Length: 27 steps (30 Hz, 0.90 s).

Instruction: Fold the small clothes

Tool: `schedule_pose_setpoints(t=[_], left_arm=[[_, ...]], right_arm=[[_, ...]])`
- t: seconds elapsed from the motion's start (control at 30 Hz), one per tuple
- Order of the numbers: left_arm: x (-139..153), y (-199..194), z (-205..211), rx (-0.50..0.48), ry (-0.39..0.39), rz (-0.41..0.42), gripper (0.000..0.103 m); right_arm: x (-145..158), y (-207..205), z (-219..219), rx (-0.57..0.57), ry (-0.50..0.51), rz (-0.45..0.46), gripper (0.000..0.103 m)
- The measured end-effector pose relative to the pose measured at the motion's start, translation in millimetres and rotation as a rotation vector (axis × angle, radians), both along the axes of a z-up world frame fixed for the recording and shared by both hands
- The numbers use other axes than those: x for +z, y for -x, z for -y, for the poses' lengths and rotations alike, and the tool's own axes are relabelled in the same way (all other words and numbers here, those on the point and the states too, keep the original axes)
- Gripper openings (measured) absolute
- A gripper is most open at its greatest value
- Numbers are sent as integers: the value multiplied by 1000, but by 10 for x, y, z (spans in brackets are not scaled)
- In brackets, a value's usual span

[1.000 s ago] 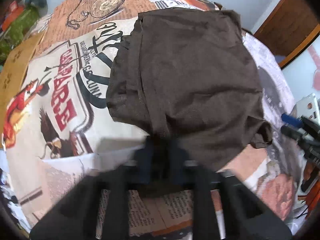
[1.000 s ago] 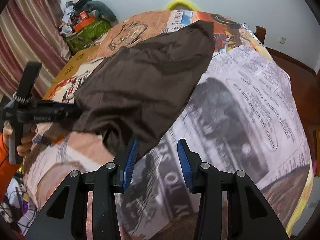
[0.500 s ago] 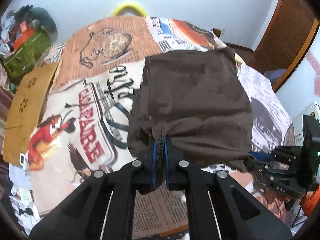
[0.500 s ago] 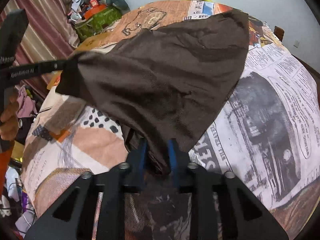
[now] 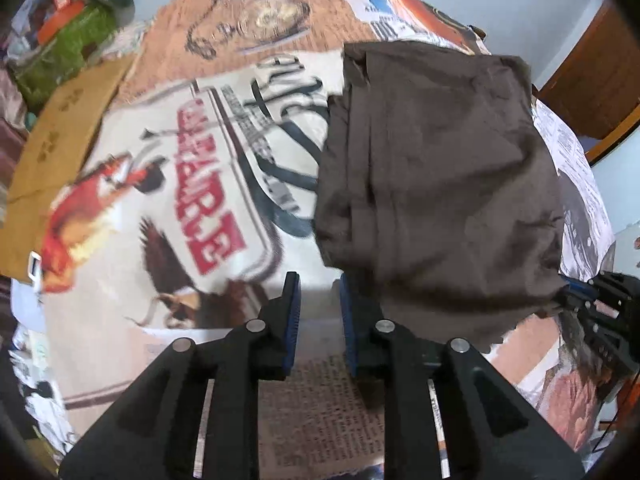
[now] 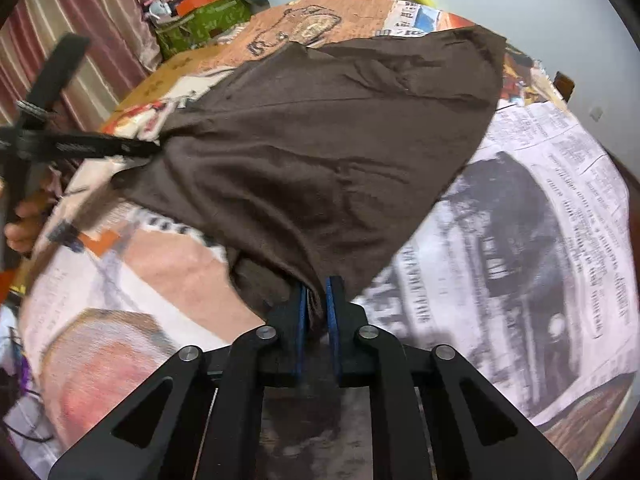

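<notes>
A dark brown garment [image 5: 440, 160] lies across the printed table cover, its near edge bunched. My left gripper [image 5: 318, 280] has its jaws opening, with only the table cover showing between the blue pads. The cloth hangs just to the right of its right finger [image 5: 348, 312]. My right gripper [image 6: 316, 288] is shut on the garment's [image 6: 320, 140] near corner, with fabric pinched between its pads. The right wrist view shows the left gripper [image 6: 152, 146] at the cloth's left edge. The left wrist view shows the right gripper [image 5: 592, 292] at the cloth's right corner.
A newspaper-print cover [image 5: 160, 160] spreads over the whole table. A cardboard sheet [image 5: 60, 140] lies at the left edge, with a green bag and clutter [image 6: 200, 16] beyond it. A striped curtain [image 6: 100, 40] hangs on the left, and a hand [image 6: 24, 224] holds the left gripper's handle.
The left gripper held the cloth's hem half a second ago; now its jaws are apart and the cloth lies beside them. The right gripper went from open to shut on the corner.
</notes>
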<state>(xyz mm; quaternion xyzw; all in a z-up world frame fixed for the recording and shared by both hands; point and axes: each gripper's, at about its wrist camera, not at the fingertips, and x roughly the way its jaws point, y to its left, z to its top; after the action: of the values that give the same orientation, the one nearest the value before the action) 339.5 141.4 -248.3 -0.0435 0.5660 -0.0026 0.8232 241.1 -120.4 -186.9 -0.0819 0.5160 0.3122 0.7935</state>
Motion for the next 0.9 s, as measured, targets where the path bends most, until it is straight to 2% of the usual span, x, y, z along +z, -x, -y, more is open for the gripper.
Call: schedule_pose_setpoints(t=[0.07, 0.2, 0.4, 0.53, 0.6, 0.7, 0.83, 0.9], left_arm=[[90, -3, -48, -1, -6, 24, 21], [183, -110, -55, 7, -2, 53, 32], [193, -292, 30, -1, 21, 54, 32], [208, -392, 131, -30, 17, 66, 33], [196, -461, 177, -40, 24, 70, 37], [130, -537, 218, -50, 30, 69, 43], [-35, -634, 331, -73, 96, 39, 45], [-99, -675, 406, -76, 73, 32, 49]], right_arm=[[-8, -35, 55, -6, 7, -7, 6], [-27, -86, 161, -24, 42, 5, 6], [-28, -174, 340, -58, 65, 5, 6], [22, -199, 413, -53, 26, -49, 12], [69, -163, 428, -29, 30, -45, 22], [224, -109, 454, -10, 21, 18, 39], [398, -171, 520, -54, -79, 52, 41], [399, -261, 528, -86, -117, 59, 45]])
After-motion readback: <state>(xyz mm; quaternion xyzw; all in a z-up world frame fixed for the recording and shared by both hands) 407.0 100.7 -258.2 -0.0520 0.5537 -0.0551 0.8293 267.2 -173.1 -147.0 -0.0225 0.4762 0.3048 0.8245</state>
